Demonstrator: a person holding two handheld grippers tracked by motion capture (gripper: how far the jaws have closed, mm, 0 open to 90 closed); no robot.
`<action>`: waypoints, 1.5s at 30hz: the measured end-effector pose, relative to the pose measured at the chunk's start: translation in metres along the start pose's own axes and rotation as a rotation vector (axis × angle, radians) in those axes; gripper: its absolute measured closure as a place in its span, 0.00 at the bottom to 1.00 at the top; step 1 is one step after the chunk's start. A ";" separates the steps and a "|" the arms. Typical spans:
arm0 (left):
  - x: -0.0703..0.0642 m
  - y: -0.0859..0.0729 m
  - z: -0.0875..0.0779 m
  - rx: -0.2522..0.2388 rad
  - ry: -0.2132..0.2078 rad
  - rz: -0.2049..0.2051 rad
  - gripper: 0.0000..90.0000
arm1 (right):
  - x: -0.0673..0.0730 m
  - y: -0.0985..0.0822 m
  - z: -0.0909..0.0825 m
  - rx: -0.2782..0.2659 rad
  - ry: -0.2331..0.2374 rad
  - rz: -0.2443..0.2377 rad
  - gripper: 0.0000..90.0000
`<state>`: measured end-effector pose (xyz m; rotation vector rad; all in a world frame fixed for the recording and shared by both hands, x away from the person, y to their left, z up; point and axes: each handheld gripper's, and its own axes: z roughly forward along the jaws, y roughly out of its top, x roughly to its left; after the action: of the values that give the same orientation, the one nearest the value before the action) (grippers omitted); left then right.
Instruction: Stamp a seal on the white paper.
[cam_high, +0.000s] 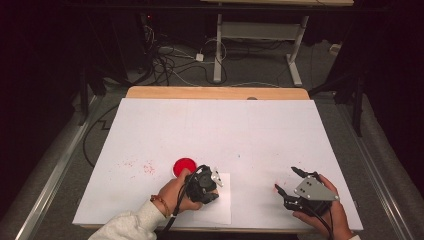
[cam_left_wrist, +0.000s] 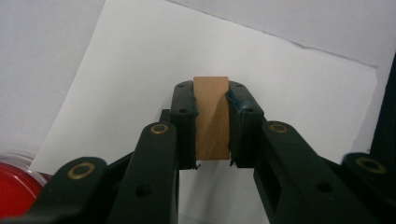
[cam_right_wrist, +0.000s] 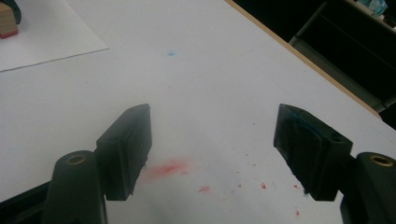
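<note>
While the left tongs (cam_left_wrist: 211, 126) clamp a small wooden stamp block (cam_left_wrist: 211, 116) over the white paper sheet (cam_left_wrist: 289, 93) on the worktop (cam_high: 220, 125), just beside the red ink pad (cam_high: 183, 165), the stamping step seems in hand. The right tongs (cam_right_wrist: 212, 154) hover open and empty, well apart. Next, I judge, comes a straight press down onto the sheet, block kept level.

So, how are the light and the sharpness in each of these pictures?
High view: the white table top is evenly lit, the room around it nearly black. Left gripper view: the wooden block in the left claw is sharp, with little shadow. Right gripper view: the right claw looks slightly soft, and the red smears are blurry.
</note>
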<state>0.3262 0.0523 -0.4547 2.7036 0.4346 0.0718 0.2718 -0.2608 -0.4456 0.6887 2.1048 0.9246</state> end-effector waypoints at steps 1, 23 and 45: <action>0.000 0.000 0.000 0.001 0.002 0.000 0.82 | 0.000 0.000 0.000 0.002 0.000 -0.001 0.31; 0.012 -0.005 -0.040 -0.102 0.043 -0.046 0.81 | -0.001 0.000 -0.001 0.000 -0.004 -0.002 0.31; 0.040 -0.032 -0.069 -0.150 0.136 -0.147 0.81 | -0.002 0.000 -0.001 -0.005 -0.006 -0.001 0.31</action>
<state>0.3473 0.1190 -0.4040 2.5209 0.6405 0.2380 0.2716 -0.2624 -0.4441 0.6871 2.0963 0.9265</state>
